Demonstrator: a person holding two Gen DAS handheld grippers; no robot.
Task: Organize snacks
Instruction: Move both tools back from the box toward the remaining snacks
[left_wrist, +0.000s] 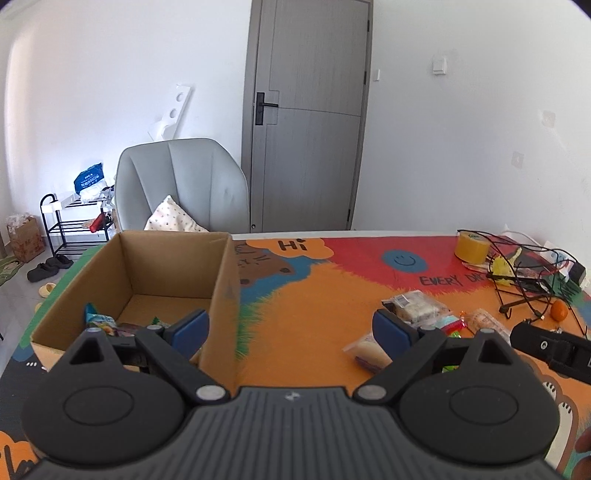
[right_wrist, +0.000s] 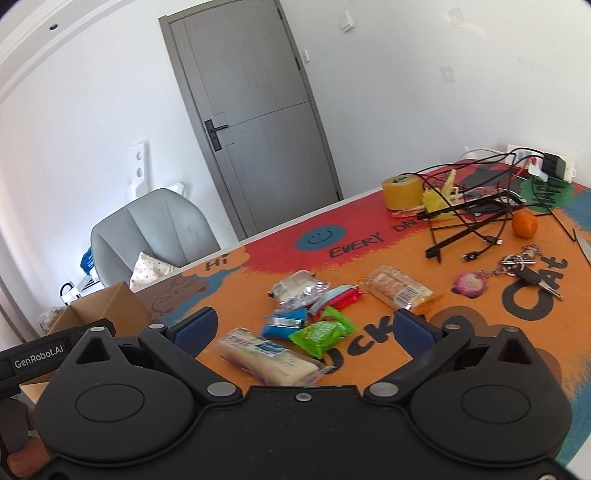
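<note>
An open cardboard box (left_wrist: 221, 280) stands at the table's left; snack packets (left_wrist: 101, 323) lie in its near corner. It also shows in the right wrist view (right_wrist: 107, 306). My left gripper (left_wrist: 290, 328) is open and empty, over the box's right wall. My right gripper (right_wrist: 306, 330) is open and empty, just above a pile of snacks: a long cream bar (right_wrist: 266, 360), a green packet (right_wrist: 321, 332), a blue packet (right_wrist: 286, 321), a red packet (right_wrist: 338, 299), a clear packet (right_wrist: 299, 288) and a biscuit pack (right_wrist: 397, 288). The pile also shows in the left wrist view (left_wrist: 417, 308).
On the bright table mat (right_wrist: 480, 325) lie keys (right_wrist: 532, 271), a pink charm (right_wrist: 469, 284), an orange (right_wrist: 524, 223), black cables and a stand (right_wrist: 469, 221), a tape roll (right_wrist: 402, 192) and a power strip (right_wrist: 546, 164). A grey chair (left_wrist: 181, 184) stands behind the table.
</note>
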